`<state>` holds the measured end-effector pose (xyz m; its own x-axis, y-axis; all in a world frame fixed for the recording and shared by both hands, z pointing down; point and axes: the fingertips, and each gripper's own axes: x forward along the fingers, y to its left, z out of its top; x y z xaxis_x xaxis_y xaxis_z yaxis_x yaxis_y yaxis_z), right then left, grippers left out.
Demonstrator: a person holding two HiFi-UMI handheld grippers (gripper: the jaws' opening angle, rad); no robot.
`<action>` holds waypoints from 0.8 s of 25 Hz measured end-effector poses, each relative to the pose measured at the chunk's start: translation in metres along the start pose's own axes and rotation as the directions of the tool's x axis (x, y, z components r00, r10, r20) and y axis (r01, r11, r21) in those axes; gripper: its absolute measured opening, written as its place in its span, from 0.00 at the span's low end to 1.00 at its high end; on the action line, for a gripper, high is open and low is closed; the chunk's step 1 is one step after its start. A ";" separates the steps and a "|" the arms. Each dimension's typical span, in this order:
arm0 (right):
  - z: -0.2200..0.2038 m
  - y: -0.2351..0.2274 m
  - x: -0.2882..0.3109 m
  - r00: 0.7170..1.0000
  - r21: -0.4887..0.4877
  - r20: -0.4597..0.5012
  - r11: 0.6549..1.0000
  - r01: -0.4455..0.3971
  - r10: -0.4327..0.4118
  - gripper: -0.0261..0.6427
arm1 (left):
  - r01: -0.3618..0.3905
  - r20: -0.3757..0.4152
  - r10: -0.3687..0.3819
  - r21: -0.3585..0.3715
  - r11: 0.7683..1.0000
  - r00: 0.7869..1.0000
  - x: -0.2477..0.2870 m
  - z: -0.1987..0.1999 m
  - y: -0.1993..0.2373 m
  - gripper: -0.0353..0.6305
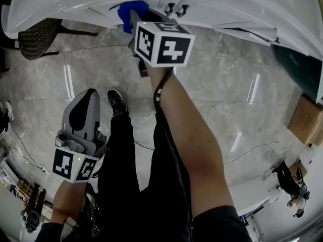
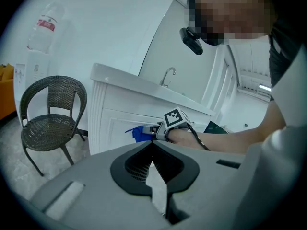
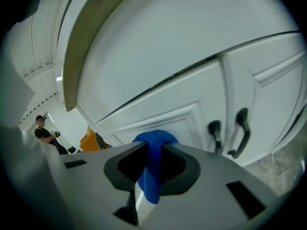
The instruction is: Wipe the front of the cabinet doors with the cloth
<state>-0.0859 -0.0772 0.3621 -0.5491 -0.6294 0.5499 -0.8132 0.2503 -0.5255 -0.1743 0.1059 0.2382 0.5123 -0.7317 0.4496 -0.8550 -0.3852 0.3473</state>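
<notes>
- A glossy grey stone floor (image 1: 227, 100) runs up to a white cabinet (image 1: 227, 4) that stands under a white counter (image 2: 144, 87) with a tap (image 2: 168, 74). The head view cuts the cabinet off along the top edge.
- A dark wicker chair (image 2: 50, 114) stands on the floor near the cabinet's end. In the head view only part of it shows.
- The right gripper (image 3: 154, 147) has its fingers pinching a blue cloth (image 3: 152, 162). The bunched front of the cloth presses against a panelled cabinet door (image 3: 163, 121), near two dark handles (image 3: 214, 133).
- In the head view that gripper's marker cube (image 1: 162, 43) covers most of it, so only a scrap of the cloth shows beyond.
- The left gripper (image 2: 152, 143) hangs low over the floor, well apart from the cabinet. Its fingers are pressed together with nothing between them.
- A black shoe (image 1: 117, 102) is planted on the floor between the two grippers.
- A cardboard box (image 1: 305, 117) lies at the right edge, cut off by the frame.
- A distant person in the right gripper view is too small to make out.
</notes>
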 end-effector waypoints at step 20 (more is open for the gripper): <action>-0.028 0.022 -0.004 0.997 -0.043 0.014 0.996 0.076 -0.076 0.13 | 0.002 0.010 -0.002 -0.022 1.000 1.000 -0.007 0.004 0.011 0.05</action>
<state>-0.1070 -0.0487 0.3661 -0.4832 -0.6564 0.5793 -0.8603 0.2332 -0.4533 -0.1875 0.1045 0.2356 0.5129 -0.7365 0.4410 -0.8520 -0.3739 0.3663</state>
